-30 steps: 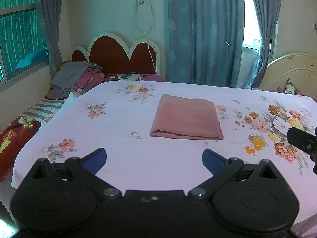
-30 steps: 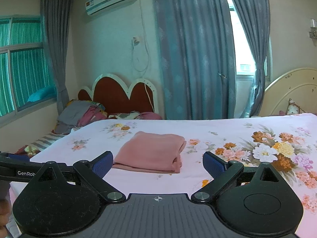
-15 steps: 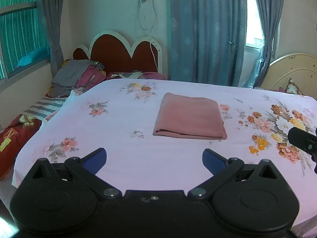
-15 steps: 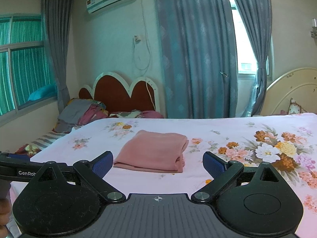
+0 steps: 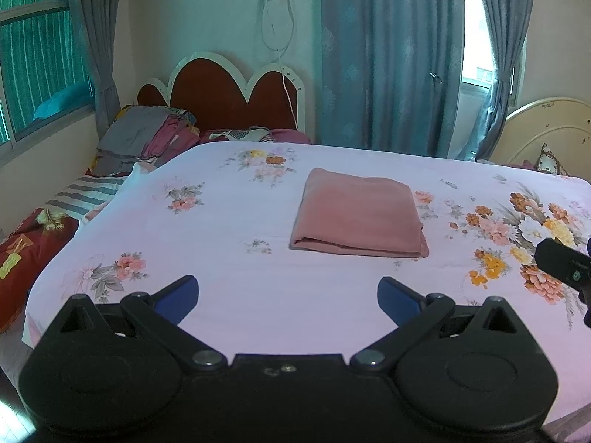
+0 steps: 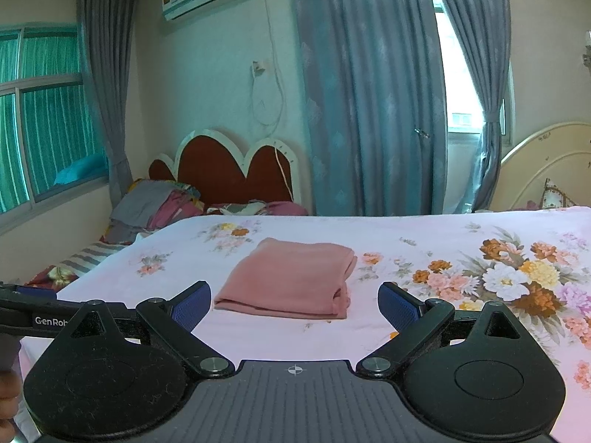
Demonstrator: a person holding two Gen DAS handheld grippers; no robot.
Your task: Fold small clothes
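A pink garment [image 5: 358, 217] lies folded in a neat rectangle in the middle of the bed; it also shows in the right wrist view [image 6: 291, 278]. My left gripper [image 5: 288, 295] is open and empty, held back from the garment above the bed's near edge. My right gripper [image 6: 294, 304] is open and empty, also short of the garment. Part of the right gripper shows at the right edge of the left wrist view [image 5: 563, 265], and part of the left gripper at the left edge of the right wrist view [image 6: 40, 317].
The bed has a pink floral sheet [image 5: 229, 243]. A pile of clothes [image 5: 147, 136] lies at the far left by a red headboard [image 5: 229, 92]. A second cream headboard [image 5: 546, 129] stands at the right. Blue curtains [image 5: 388, 55] hang behind.
Both grippers have tilted up and drawn back slightly, so the garment sits a little lower in both views. The garment has not moved. Both grippers stay open.
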